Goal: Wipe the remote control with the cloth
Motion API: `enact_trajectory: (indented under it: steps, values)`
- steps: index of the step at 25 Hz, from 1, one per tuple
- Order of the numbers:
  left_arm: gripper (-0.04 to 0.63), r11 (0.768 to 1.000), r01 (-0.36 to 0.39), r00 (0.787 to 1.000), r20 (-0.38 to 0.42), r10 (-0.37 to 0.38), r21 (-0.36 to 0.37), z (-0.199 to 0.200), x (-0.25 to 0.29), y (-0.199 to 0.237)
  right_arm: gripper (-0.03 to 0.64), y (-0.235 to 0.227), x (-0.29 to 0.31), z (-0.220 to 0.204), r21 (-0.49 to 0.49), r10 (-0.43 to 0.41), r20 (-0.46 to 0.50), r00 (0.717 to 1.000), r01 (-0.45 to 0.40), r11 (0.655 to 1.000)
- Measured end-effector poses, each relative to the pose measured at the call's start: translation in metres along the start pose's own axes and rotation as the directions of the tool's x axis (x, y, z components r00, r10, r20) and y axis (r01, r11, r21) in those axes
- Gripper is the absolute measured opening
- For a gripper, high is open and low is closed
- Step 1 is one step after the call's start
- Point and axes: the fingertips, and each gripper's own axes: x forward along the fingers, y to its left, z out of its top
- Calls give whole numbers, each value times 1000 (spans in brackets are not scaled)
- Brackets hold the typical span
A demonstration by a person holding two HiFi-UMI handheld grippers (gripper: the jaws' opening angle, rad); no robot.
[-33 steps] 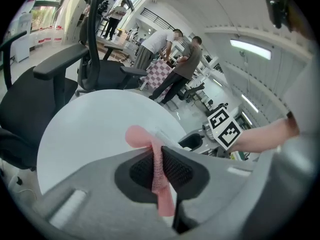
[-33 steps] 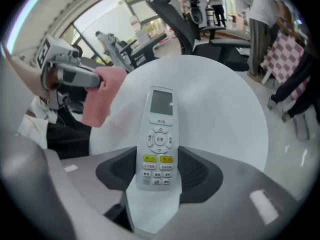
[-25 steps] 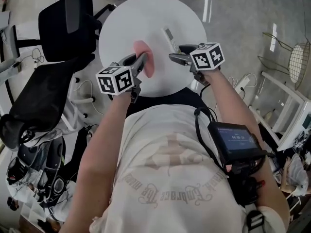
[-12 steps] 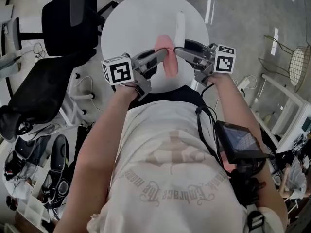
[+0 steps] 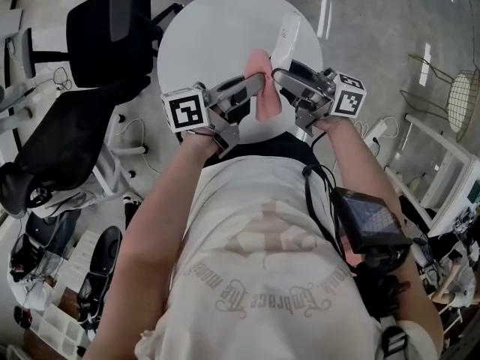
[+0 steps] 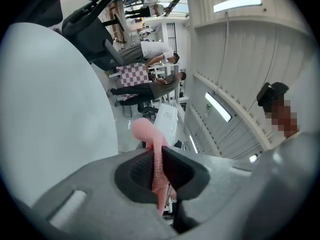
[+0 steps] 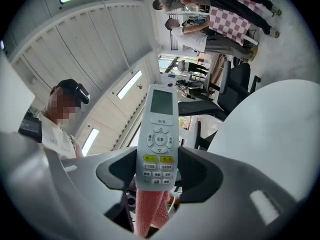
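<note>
Over the round table's (image 5: 214, 28) near edge, both tools have come up off the surface within the last second. The left gripper (image 5: 253, 86) is clenched on the pink cloth (image 5: 264, 102). The right gripper (image 5: 283, 77) grasps the remote control (image 5: 286, 32) by its lower end, buttons toward its camera. With the cloth hanging just beside that end, wiping can probably begin. Farther left, a black office chair (image 5: 97, 28) stands clear of the work.

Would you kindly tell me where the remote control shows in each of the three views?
Head view: remote control upper centre, sticking up from the right claw.
Left gripper view: probably the white, tilted shape at centre, just right of the cloth.
Right gripper view: dead centre, buttons facing the camera, clamped between the jaws.
Shared landmark: the pink cloth, next to the remote in every view.
</note>
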Motion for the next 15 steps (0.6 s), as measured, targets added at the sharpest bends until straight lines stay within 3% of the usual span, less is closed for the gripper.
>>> enact_trajectory:
  steps: [4,8,15]
  values:
    - [23,996,-34,999,-15,35,77,5,-1,2,253,-1,2,-3,-14,-11,-23,1000,10,1000]
    - [23,994,-46,999,-23,49,97,9,-1,0,253,0,5,-8,-40,-19,-73,997,16,999]
    - [23,976,-20,992,-116,46,215,16,1,-9,253,-1,6,-18,-85,-38,-172,984,24,996]
